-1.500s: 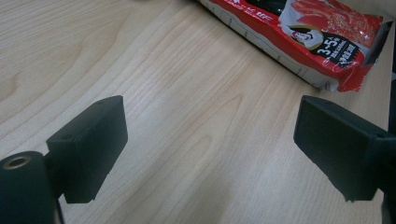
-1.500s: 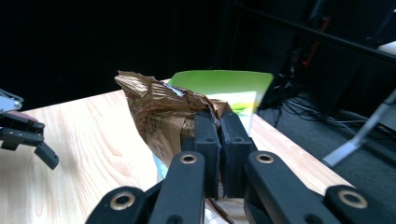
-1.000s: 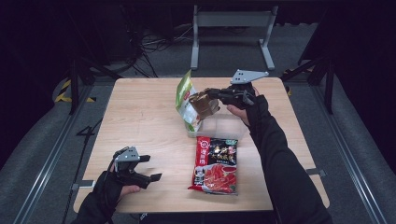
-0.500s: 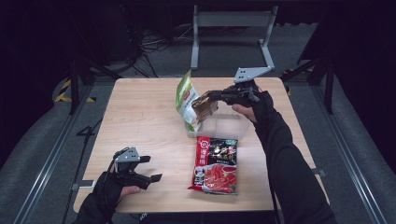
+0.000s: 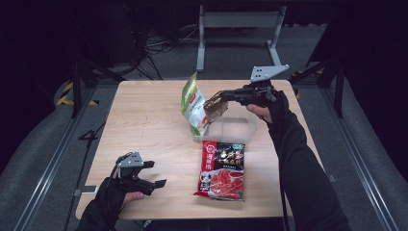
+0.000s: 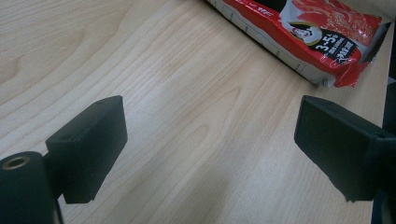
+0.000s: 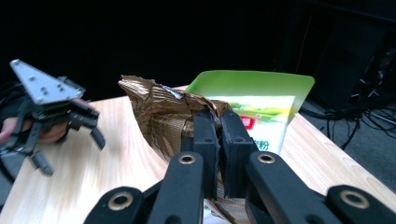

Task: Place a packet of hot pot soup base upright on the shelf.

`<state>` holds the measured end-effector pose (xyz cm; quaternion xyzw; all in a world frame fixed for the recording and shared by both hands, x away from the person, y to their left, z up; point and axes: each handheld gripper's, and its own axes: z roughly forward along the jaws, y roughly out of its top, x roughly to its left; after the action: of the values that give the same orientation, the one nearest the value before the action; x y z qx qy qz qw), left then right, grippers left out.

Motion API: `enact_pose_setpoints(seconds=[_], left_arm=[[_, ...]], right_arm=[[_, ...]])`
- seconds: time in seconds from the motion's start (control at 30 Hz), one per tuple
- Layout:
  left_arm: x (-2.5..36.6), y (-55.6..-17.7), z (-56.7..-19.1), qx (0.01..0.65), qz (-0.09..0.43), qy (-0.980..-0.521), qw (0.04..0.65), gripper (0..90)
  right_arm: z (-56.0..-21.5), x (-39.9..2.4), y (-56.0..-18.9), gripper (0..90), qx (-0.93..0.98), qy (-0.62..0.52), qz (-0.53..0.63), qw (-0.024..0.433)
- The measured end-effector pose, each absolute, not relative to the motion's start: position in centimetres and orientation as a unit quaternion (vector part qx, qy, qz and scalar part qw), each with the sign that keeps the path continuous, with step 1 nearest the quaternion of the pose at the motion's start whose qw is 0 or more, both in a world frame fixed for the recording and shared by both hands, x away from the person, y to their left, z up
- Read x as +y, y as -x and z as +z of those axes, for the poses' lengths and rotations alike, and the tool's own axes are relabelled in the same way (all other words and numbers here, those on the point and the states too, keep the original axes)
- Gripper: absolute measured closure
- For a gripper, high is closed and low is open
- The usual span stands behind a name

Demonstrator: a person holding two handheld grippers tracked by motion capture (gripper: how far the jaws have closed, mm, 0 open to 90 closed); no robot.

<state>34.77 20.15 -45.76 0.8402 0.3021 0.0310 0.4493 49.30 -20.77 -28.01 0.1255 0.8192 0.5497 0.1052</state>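
Dark floor and rails surrounded the wooden table [image 5: 144,125], whose left half lay bare up to its edges. Right gripper [image 5: 217,99] hung above the far right part, its jaws pressed together on a crumpled gold-brown packet [image 5: 214,107], held off the surface over a clear plastic container [image 5: 231,129]. Just beside the packet, a green pouch [image 5: 191,101] stood upright at the container's left side. Nearer the person, a red food bag [image 5: 223,168] lay flat. Left gripper [image 5: 150,174] rested near the front edge, jaws spread with bare wood between them. Right gripper view showed the packet's torn, creased top [image 7: 159,109]; left gripper view showed the bag's corner [image 6: 327,42] near that gripper.
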Motion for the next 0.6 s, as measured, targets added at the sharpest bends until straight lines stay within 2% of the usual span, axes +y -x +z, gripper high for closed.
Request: enact_pose_setpoints(seconds=[0.27, 0.6], left_arm=[[20.0, -34.8, -45.8, 0.299, 0.030, -0.843, 0.446, 10.5], [20.0, -34.7, -45.9, 0.300, 0.027, -0.842, 0.447, 10.5]], right_arm=[[-28.0, -21.6, -49.2, 86.5, 0.827, -0.124, 0.539, 0.107], [-29.0, -18.5, -49.5, 85.1, 0.857, -0.098, 0.491, 0.119]])
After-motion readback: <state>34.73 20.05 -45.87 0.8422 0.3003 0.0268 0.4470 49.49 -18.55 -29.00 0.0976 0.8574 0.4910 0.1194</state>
